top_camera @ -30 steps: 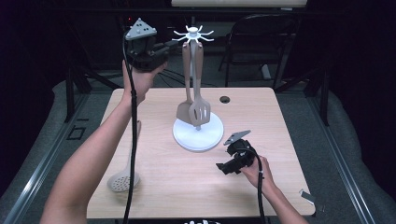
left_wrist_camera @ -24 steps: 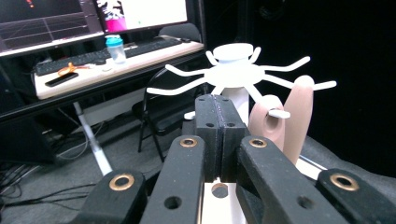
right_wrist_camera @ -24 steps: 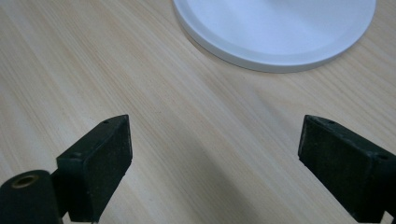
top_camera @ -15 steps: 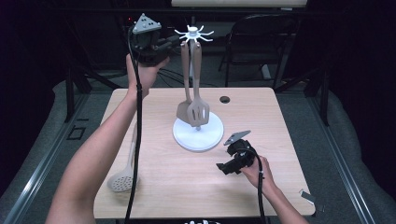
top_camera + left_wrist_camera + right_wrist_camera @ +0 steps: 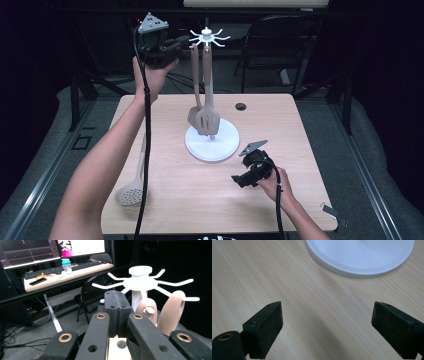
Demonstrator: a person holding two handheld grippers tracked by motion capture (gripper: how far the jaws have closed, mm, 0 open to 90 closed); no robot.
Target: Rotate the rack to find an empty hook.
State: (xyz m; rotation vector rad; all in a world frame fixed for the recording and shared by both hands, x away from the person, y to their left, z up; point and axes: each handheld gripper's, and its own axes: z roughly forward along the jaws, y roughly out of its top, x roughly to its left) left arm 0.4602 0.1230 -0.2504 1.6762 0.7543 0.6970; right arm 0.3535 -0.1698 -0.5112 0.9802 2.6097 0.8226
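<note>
Over the last second the left gripper (image 5: pixel 176 45) has drifted rightward, closing on the white hook crown (image 5: pixel 206 36) of the utensil stand (image 5: pixel 212 145); it now hovers just beside the spokes, at their height. In the left gripper view its jaws are pressed together with nothing between them, and the crown (image 5: pixel 140 282) sits just beyond the tips. Two tan utensils hang from the hooks: a slotted turner (image 5: pixel 207 120) in front and a second utensil (image 5: pixel 194 116) partly behind it, both dangling above the stand's round base. A skimmer (image 5: pixel 131 191) lies on the table (image 5: pixel 290 120) near the front left edge, well apart from the stand. The right gripper (image 5: pixel 246 179) has not shifted; it rests low on the table near the base, jaws spread wide and empty. Judging by this approach, the left hand is likely about to turn the crown or lift a utensil off, and the jaws would need to open first.
</note>
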